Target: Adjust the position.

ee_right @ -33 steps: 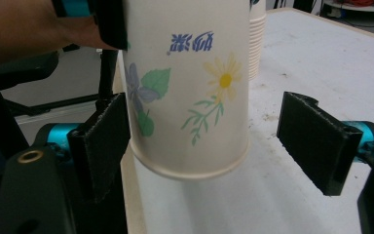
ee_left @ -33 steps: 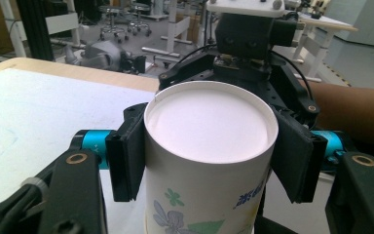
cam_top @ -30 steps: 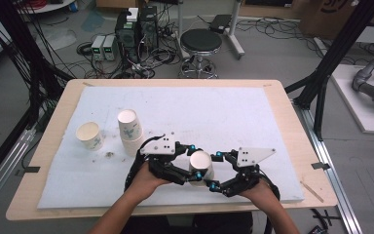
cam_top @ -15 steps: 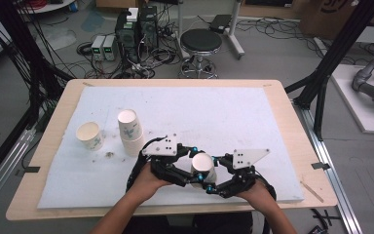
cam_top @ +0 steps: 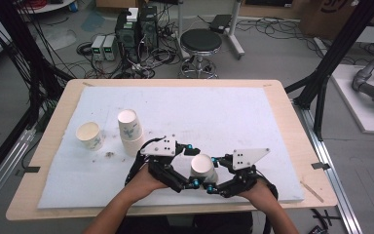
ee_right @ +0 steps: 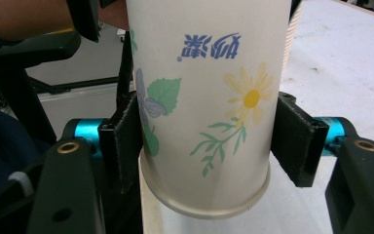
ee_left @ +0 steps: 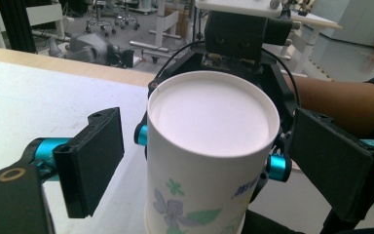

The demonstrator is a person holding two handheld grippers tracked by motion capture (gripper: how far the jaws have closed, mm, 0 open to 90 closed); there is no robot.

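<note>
A white paper cup (cam_top: 203,168) with a flower print stands upside down near the table's front edge, base up. My right gripper (cam_top: 212,174) is shut on it; in the right gripper view both black pads press the cup (ee_right: 204,87) near its rim, with the gripper (ee_right: 209,141) around it. My left gripper (cam_top: 193,166) is open around the same cup (ee_left: 209,146) from the other side. In the left gripper view its jaws stand clear of the cup wall on both sides, the gripper (ee_left: 213,163) straddling it. The right gripper's body (ee_left: 243,34) shows behind the cup.
Two stacked inverted cups (cam_top: 130,130) stand left of centre on the white mat (cam_top: 233,112). A single upright cup (cam_top: 88,135) sits farther left, with dark crumbs (cam_top: 109,154) beside it. The table's wooden front edge (cam_top: 175,210) lies just under my hands.
The cup and both grippers have drifted slightly toward the table's front edge. The other cups have not moved.
</note>
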